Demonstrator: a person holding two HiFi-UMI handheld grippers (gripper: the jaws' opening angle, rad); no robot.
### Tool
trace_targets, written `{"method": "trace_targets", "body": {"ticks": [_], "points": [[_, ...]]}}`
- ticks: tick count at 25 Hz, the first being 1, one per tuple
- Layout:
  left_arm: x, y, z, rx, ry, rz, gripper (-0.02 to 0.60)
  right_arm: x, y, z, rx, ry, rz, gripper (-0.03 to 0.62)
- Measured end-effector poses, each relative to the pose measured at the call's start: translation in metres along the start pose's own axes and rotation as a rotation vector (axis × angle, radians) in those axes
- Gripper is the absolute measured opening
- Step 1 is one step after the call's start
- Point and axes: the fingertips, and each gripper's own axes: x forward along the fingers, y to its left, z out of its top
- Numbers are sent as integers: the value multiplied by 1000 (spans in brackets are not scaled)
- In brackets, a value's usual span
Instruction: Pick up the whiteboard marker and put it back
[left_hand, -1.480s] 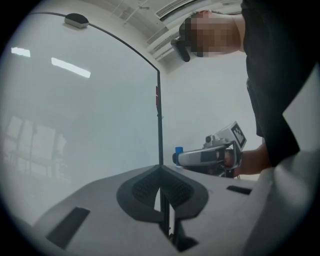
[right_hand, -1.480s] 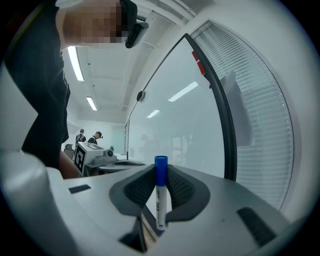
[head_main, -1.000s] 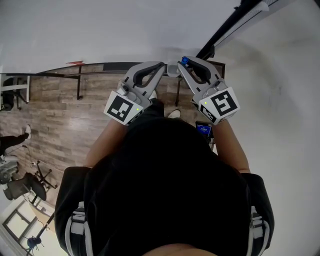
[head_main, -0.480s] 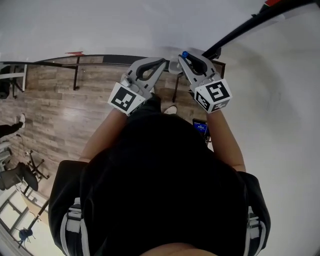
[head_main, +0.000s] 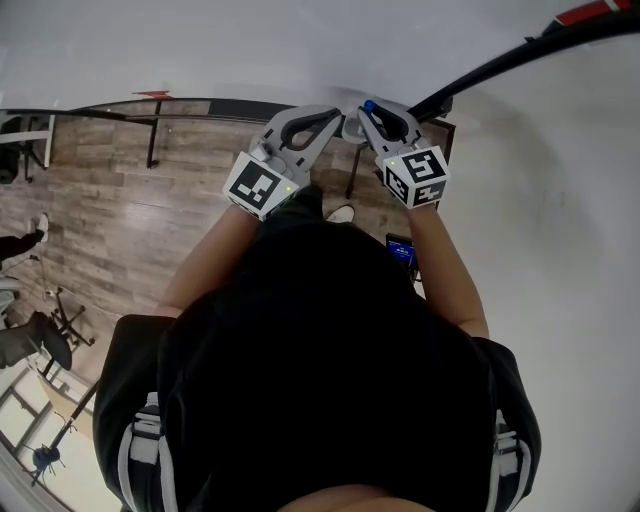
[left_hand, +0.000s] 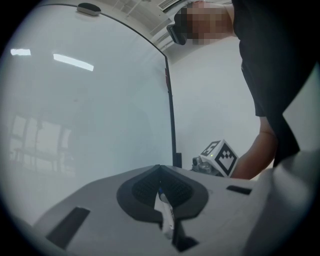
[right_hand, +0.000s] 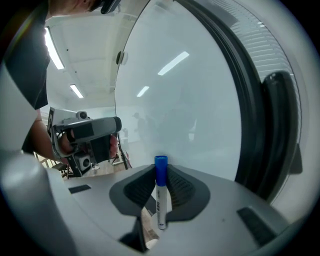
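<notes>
In your head view, the right gripper (head_main: 366, 116) hides the whiteboard marker (head_main: 369, 105) except for its blue cap. The print on the marker is too blurred to read. Between the jaws of your left gripper (left_hand: 160, 169) sits a white sliver (left_hand: 165, 216), too small to identify.

The left gripper (head_main: 335, 118) and right gripper (head_main: 366, 112) are held side by side, tips almost touching, just before the whiteboard (head_main: 250, 50). The whiteboard marker (right_hand: 160, 192) is stood upright between the right one's jaws (cap uppermost); a slim object (left_hand: 166, 215) is lodged between the left one's, with the floor (head_main: 110, 220) seen below the board
</notes>
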Motion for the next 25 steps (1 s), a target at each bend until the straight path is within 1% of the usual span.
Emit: {"method": "trace_targets", "body": {"ticks": [5, 10, 15, 20, 25], "points": [[-3, -2, -2, 15, 7, 0, 3, 8, -3, -15, 0, 17, -4, 63], [-5, -1, 1, 4, -4, 14, 3, 15, -4, -29, 4, 37, 6, 63], [-4, 2, 1, -2, -9, 20, 3, 22, -7, -47, 42, 61, 8, 63], [-6, 4, -2, -8, 3, 21, 3, 30, -10, -66, 53, 107, 7, 63], [-7, 4, -5, -25, 10, 20, 3, 37, -11, -89, 60, 180, 7, 66]]}}
